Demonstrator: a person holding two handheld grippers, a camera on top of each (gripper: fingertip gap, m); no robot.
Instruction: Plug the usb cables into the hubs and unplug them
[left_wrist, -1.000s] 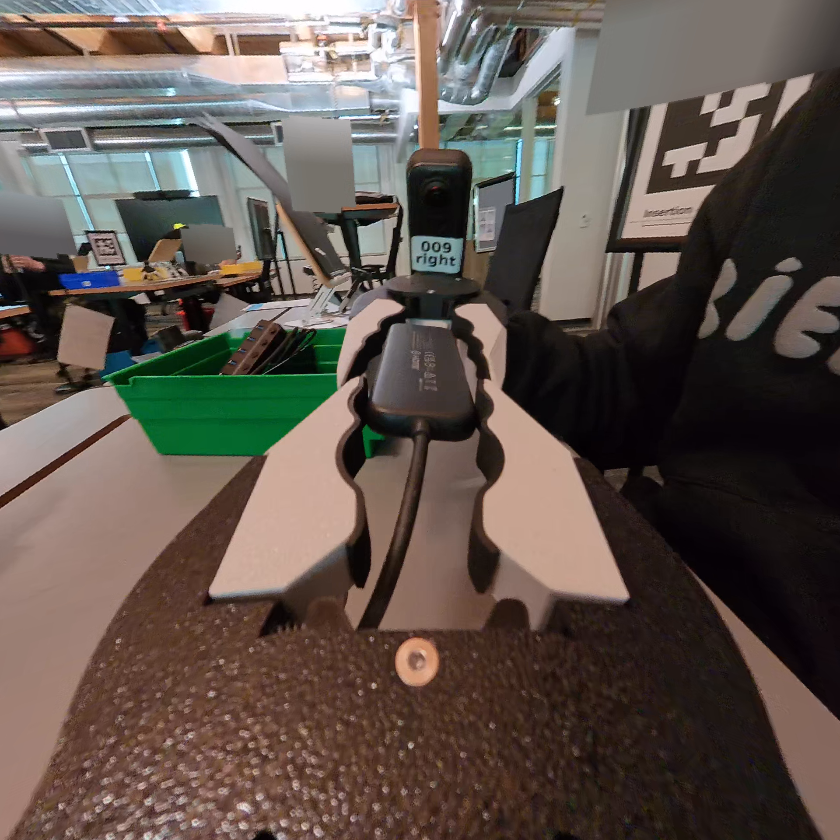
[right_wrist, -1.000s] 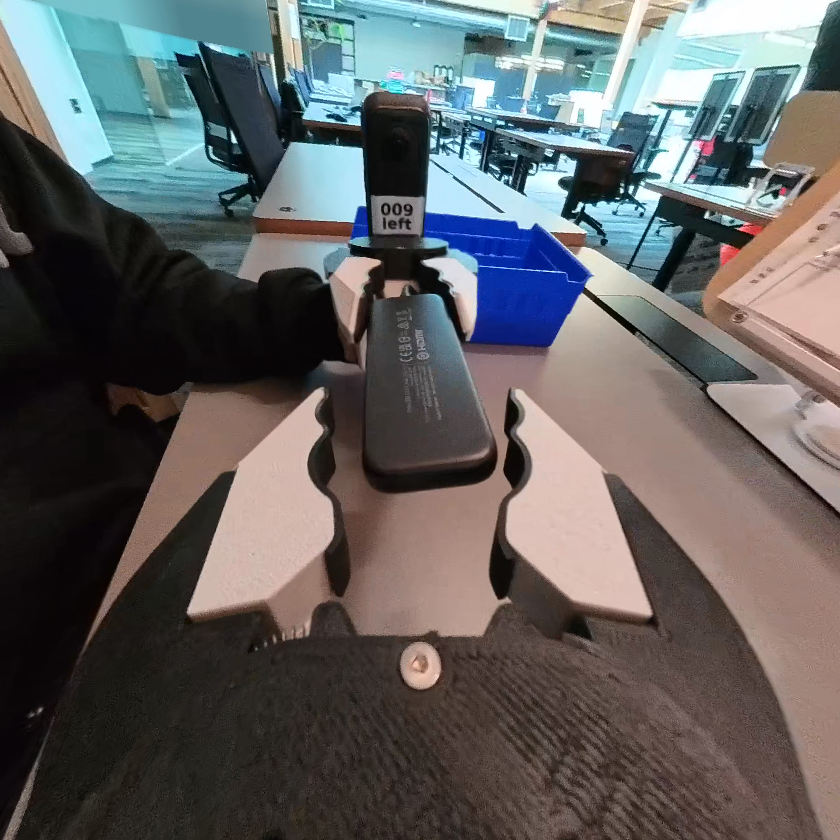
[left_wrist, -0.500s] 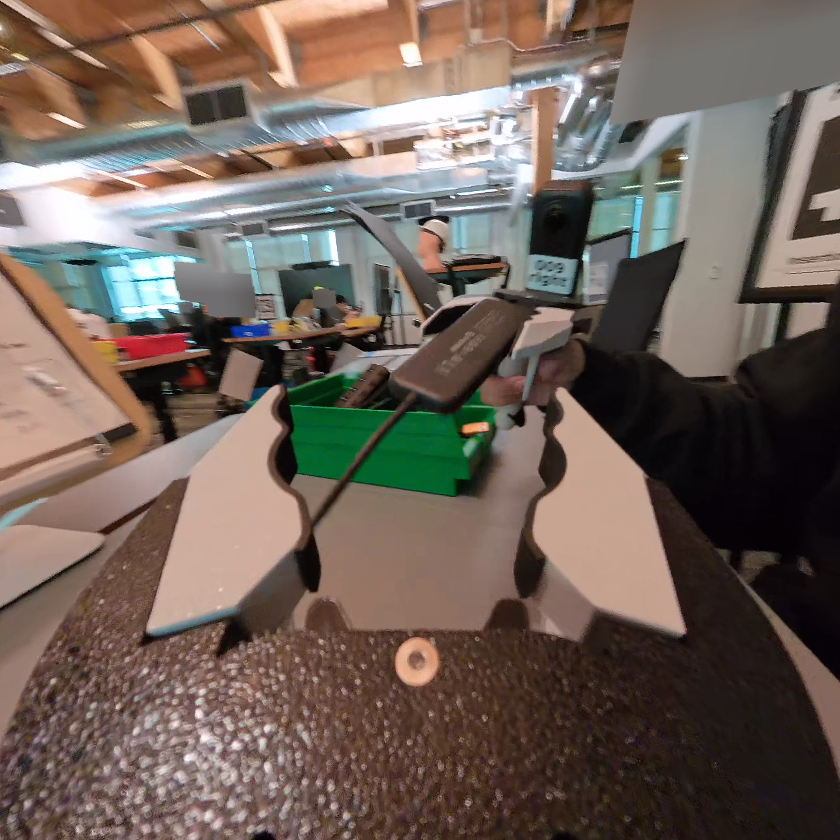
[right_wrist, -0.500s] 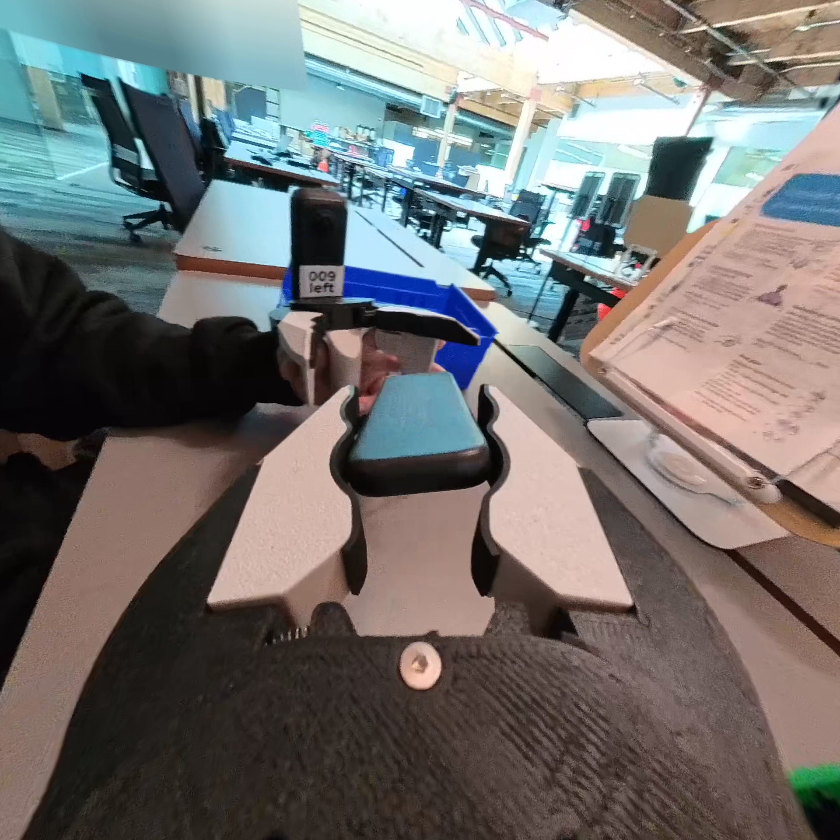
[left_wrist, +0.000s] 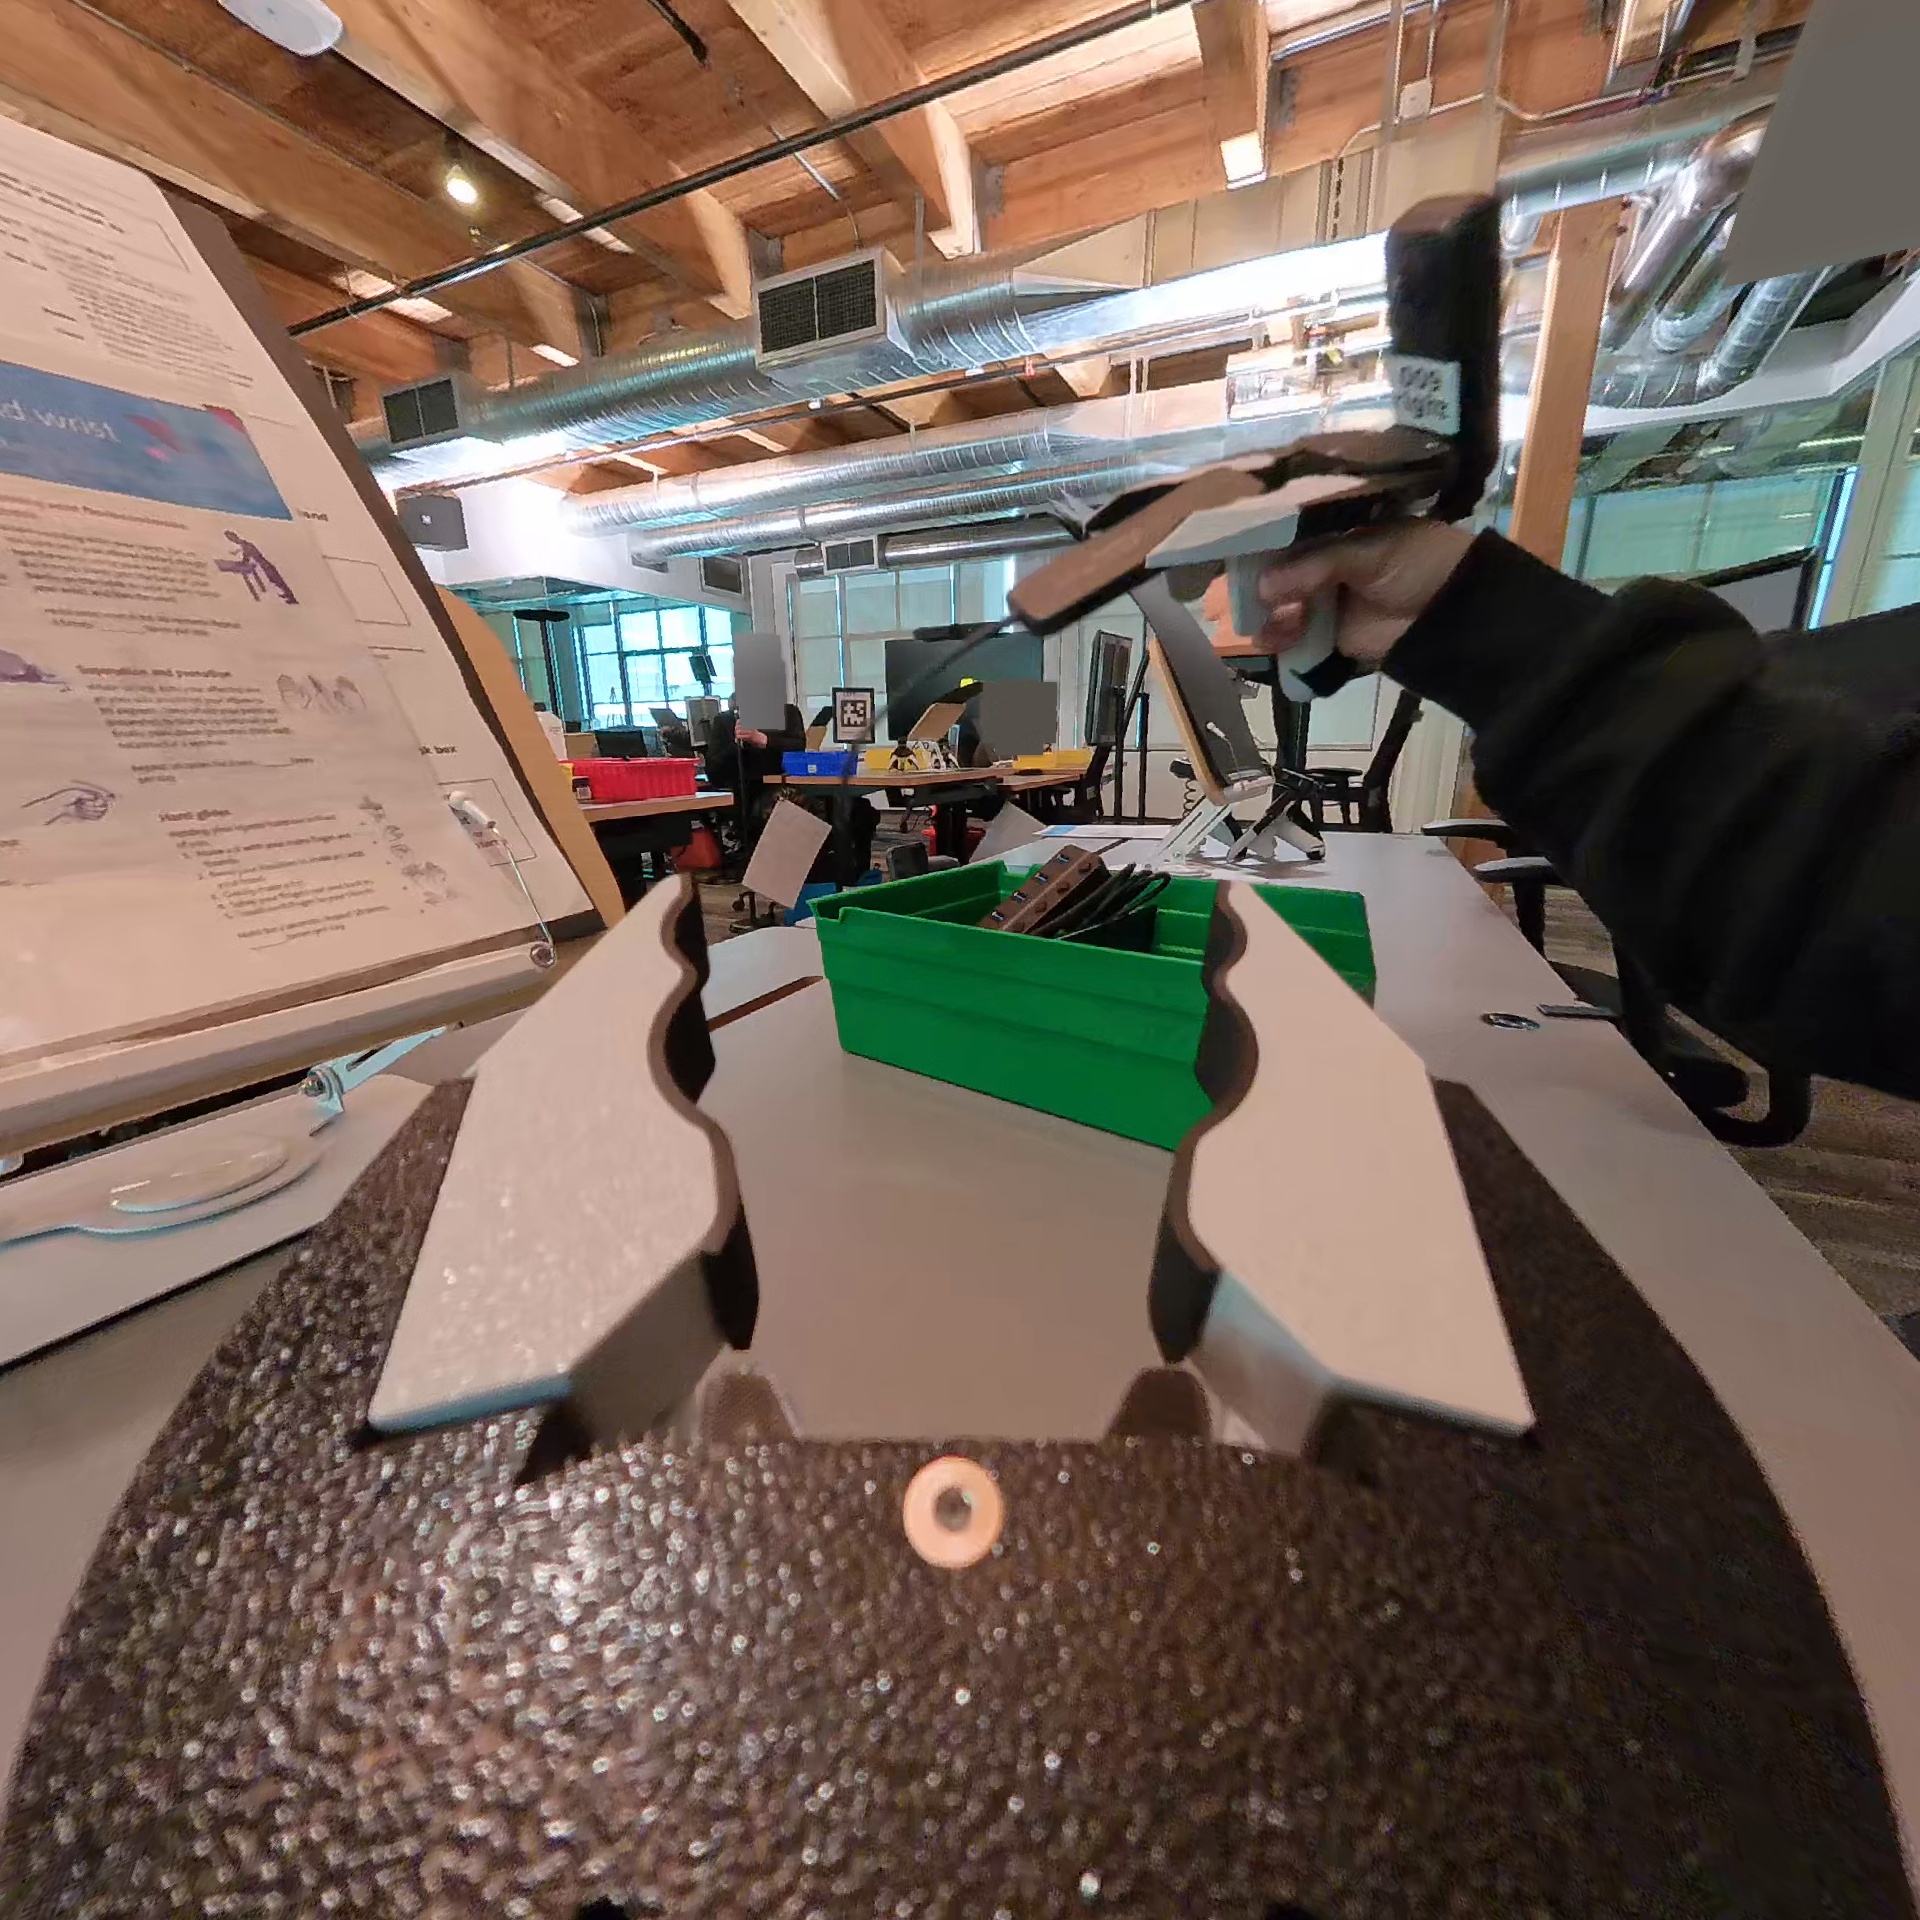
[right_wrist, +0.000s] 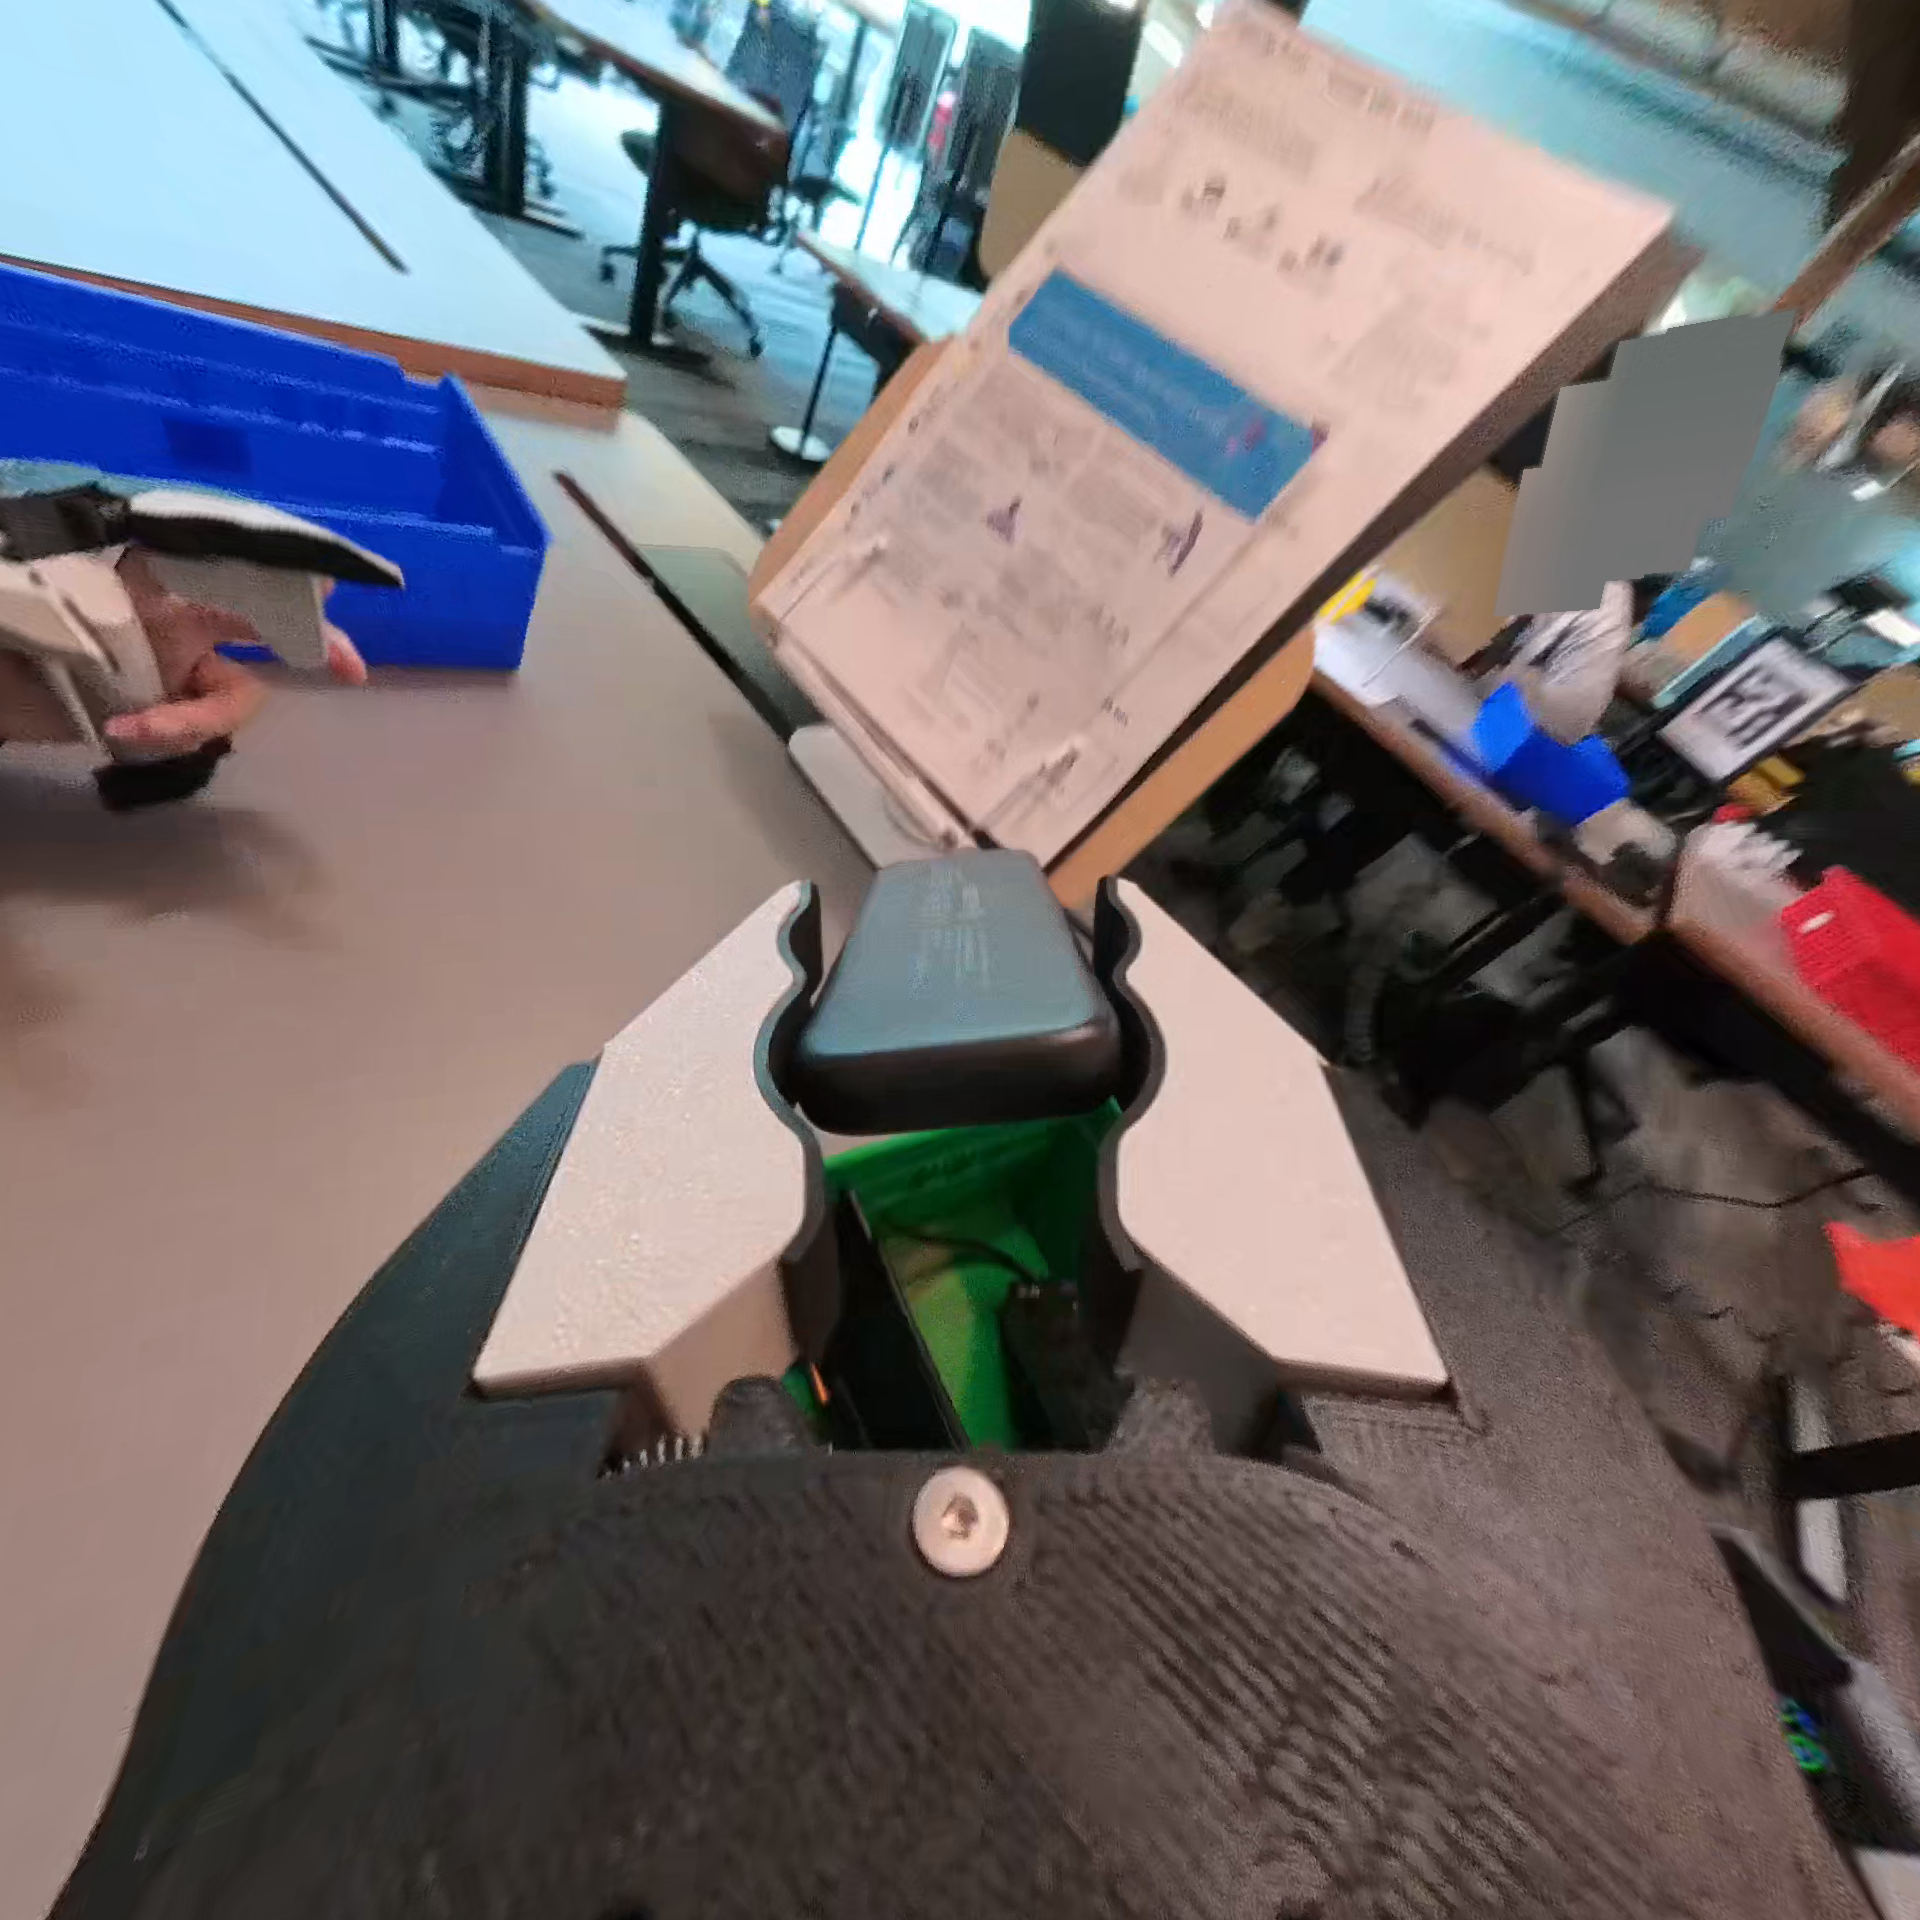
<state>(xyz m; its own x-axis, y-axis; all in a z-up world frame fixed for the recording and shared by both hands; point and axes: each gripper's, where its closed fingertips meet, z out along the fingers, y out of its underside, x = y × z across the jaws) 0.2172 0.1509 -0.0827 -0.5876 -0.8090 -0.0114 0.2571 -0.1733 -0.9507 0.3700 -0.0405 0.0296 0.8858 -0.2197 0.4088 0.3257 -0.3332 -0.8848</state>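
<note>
Two grippers: both are showing in the pictures, each one held by a person's hand in a black sleeve.
Left gripper (left_wrist: 956, 1039): its two grey fingers are standing spread wide, with nothing between them; it is hovering over the grey table (left_wrist: 935, 1226) and pointing toward the green bin (left_wrist: 1018, 1018).
Right gripper (right_wrist: 961, 1003): its fingers are pinching the black hub (right_wrist: 956, 987) by the two long sides, near the fingertips.
Hub: it is sitting between the fingers of the right gripper, lifted in the air and not touching the table. In the left wrist view the same hub (left_wrist: 1091, 582) is showing up high at the right, tilted down to the left, and a thin black cable (left_wrist: 956, 649) is hanging from its lower end.
Green bin: it is standing on the table, just beyond the left gripper. Dark hubs and coiled black cables (left_wrist: 1081, 899) are lying inside it. In the right wrist view the bin (right_wrist: 966, 1299) is appearing under the right gripper, in the gap behind the held hub.
Blue bin (right_wrist: 312, 488): it is standing on the far side of the table, behind the left gripper.
Document stand (left_wrist: 208, 675): it is leaning at the edge of the table, beside the left gripper, and is carrying a printed sheet.
</note>
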